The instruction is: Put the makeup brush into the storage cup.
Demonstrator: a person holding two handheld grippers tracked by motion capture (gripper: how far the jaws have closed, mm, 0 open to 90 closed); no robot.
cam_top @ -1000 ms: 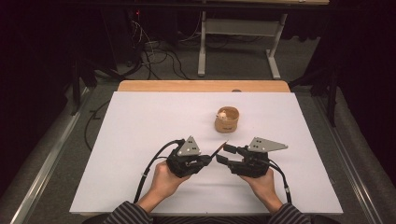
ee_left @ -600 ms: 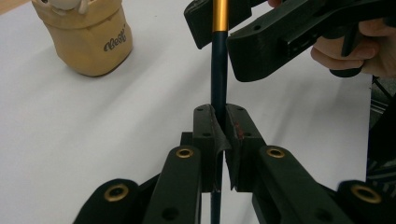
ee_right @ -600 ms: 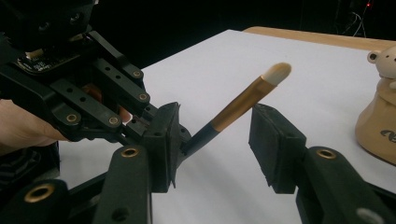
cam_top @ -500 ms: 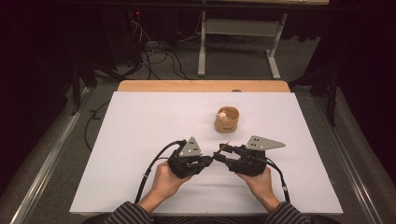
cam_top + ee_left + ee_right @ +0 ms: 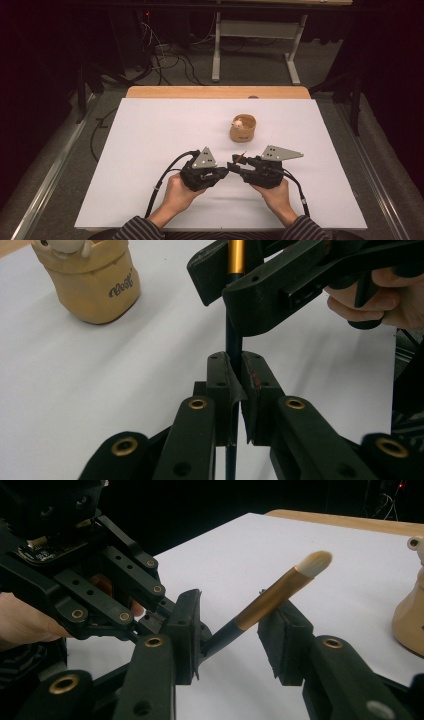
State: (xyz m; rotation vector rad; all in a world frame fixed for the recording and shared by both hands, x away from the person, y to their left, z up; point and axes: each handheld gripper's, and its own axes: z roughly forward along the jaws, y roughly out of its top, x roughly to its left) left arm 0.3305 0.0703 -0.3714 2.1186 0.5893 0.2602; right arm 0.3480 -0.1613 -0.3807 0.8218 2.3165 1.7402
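Observation:
A thin make-up brush (image 5: 280, 592) with a dark handle, gold ferrule and pale tip sticks up between the two grippers at the table's near middle. In the left gripper view my left gripper (image 5: 236, 370) is shut on the dark handle (image 5: 233, 340). My right gripper (image 5: 232, 625) faces it, its jaws on either side of the gold ferrule; they have just been closing. A gap still shows between the left pad (image 5: 185, 625) and the brush. In the high view the left gripper (image 5: 226, 170) and right gripper (image 5: 235, 162) meet tip to tip.
A tan cup (image 5: 243, 129) with a small white figure in it stands just beyond the grippers on the white table sheet (image 5: 150, 150). A wooden strip (image 5: 215, 92) edges the far side. Cables and a desk frame lie on the floor beyond.
The right gripper's jaws have narrowed around the brush's gold ferrule. Both hands have stayed in place and the left gripper still holds the handle.

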